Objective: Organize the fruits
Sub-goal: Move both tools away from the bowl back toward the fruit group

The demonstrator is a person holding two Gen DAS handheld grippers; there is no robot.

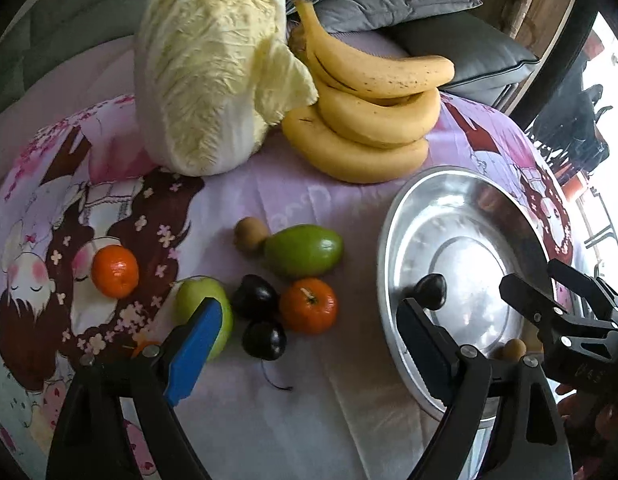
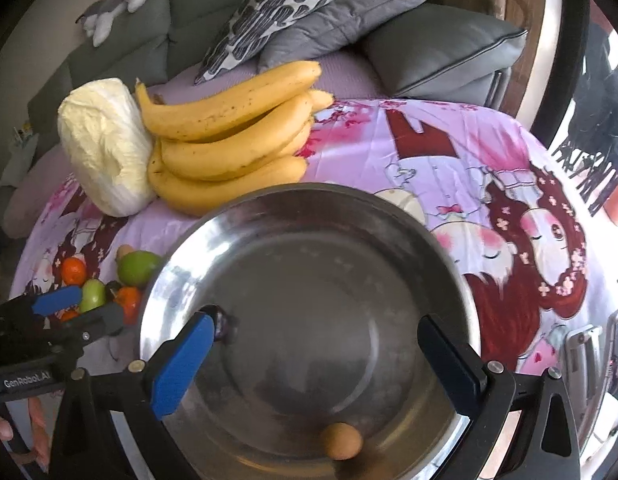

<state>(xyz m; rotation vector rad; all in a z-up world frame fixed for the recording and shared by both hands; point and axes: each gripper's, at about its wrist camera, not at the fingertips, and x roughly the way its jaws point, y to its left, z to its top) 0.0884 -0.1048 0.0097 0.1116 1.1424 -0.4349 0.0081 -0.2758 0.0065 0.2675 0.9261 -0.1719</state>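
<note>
A steel bowl (image 1: 393, 264) sits at the right and fills the right wrist view (image 2: 181, 240). It holds a dark plum (image 1: 430, 291) and a small brown kiwi (image 2: 341, 441). My left gripper (image 1: 313, 344) is open and empty above the cloth. Near it lie a green pear (image 1: 197, 296), two dark plums (image 1: 255, 296), two oranges (image 1: 308, 306), a green mango (image 1: 303, 251) and a kiwi (image 1: 251, 233). My right gripper (image 2: 321, 356) is open and empty over the bowl; it also shows in the left wrist view (image 1: 545, 284).
A napa cabbage (image 1: 205, 68) and a banana bunch (image 1: 369, 108) lie at the back of the pink printed cloth (image 1: 269, 400). Grey cushions (image 2: 441, 48) and a sofa stand behind the table.
</note>
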